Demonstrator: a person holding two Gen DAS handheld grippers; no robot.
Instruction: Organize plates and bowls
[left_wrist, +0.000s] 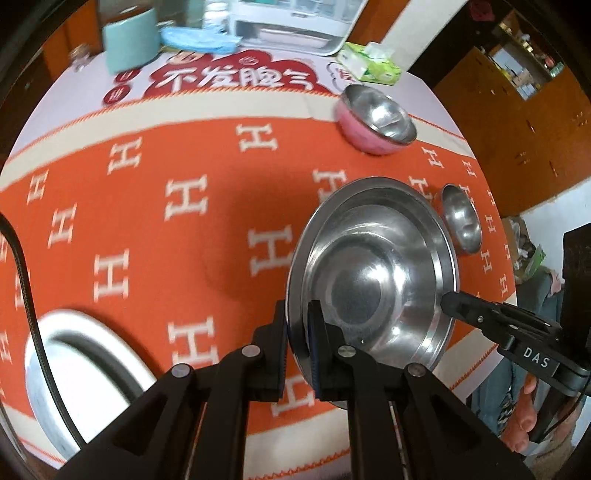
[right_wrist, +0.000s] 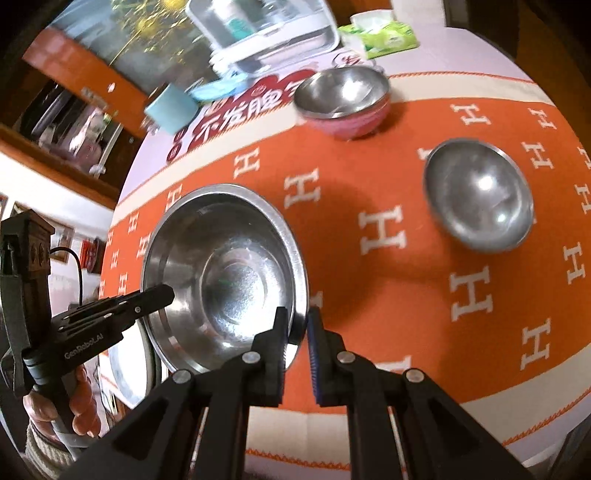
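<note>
A large steel bowl (left_wrist: 373, 273) is held above the orange cloth by both grippers. My left gripper (left_wrist: 298, 332) is shut on its near rim. My right gripper (right_wrist: 296, 332) is shut on the opposite rim of the same bowl (right_wrist: 225, 273); it also shows in the left wrist view (left_wrist: 448, 301). A small steel bowl (right_wrist: 478, 194) stands on the cloth to the right, also in the left wrist view (left_wrist: 461, 221). A pink bowl with steel inside (left_wrist: 373, 120) stands farther back, also in the right wrist view (right_wrist: 343, 99). A white plate (left_wrist: 74, 373) lies at the front left.
The table is covered by an orange cloth with white H marks (left_wrist: 155, 229). At the back stand a teal cup (left_wrist: 127, 38), a blue cloth (left_wrist: 199, 38), a tissue pack (left_wrist: 373, 61) and a white dish rack (left_wrist: 291, 26).
</note>
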